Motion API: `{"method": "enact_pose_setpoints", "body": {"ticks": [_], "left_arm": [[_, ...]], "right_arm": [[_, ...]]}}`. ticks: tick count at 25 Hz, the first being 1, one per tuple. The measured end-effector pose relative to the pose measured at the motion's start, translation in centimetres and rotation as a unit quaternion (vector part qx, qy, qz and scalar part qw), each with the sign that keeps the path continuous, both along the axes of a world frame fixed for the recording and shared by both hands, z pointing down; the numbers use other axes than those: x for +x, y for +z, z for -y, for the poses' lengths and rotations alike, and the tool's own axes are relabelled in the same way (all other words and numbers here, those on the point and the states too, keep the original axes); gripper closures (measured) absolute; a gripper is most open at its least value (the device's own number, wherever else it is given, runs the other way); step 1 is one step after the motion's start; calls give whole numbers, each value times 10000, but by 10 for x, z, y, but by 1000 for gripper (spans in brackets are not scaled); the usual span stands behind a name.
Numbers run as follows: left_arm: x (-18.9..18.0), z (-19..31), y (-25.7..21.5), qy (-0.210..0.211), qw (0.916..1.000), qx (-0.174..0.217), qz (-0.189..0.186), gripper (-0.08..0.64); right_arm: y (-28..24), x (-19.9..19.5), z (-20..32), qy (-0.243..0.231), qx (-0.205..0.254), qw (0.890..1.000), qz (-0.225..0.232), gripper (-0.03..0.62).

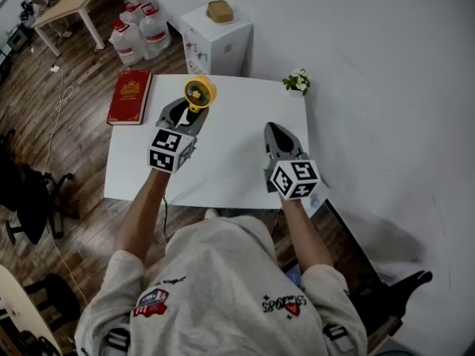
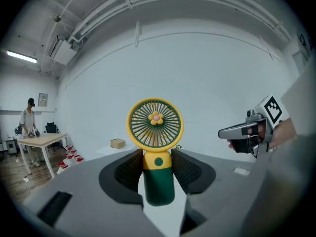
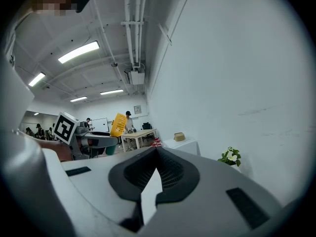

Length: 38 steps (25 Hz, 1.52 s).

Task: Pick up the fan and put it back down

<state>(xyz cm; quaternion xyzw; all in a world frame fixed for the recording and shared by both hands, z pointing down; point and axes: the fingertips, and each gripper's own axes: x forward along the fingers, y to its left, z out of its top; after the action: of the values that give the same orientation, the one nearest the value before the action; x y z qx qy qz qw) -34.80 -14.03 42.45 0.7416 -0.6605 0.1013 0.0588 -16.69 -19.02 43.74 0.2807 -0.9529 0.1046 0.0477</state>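
A small hand fan [image 1: 199, 95], with a yellow round head and a green handle, stands upright in my left gripper [image 1: 193, 112] over the far left part of the white table [image 1: 237, 173]. In the left gripper view the pads [image 2: 132, 169] press on both sides of the fan's handle [image 2: 158, 174], and the grille faces the camera. My right gripper [image 1: 272, 129] hovers over the right half of the table, jaws together with nothing between them [image 3: 157, 152]. From the right gripper view the fan [image 3: 117, 125] shows at the left, held by the left gripper [image 3: 96, 141].
A red book [image 1: 130, 96] lies at the table's far left corner and a small potted plant [image 1: 297, 81] at the far right corner. Behind the table stands a white cabinet [image 1: 219, 41] with a tan box [image 1: 220, 10] on it. Water bottles [image 1: 141, 24] stand on the floor.
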Motion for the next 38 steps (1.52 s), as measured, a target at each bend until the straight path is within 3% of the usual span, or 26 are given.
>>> {"method": "enact_pose_setpoints", "body": {"ticks": [22,31,38], "left_arm": [[-3,-2,17,123,9997,-153,-108,382],[42,21,41,665,9968,-421,-96,382],[91,31,80,1179,9894,-845,-79,382]], "right_arm": [[2,-1,1,107,-47,9999,-54,592],[14,47,7,569,-152,9982,-116,592],[28,96,6,1037,-322,9940,-153,591]]}}
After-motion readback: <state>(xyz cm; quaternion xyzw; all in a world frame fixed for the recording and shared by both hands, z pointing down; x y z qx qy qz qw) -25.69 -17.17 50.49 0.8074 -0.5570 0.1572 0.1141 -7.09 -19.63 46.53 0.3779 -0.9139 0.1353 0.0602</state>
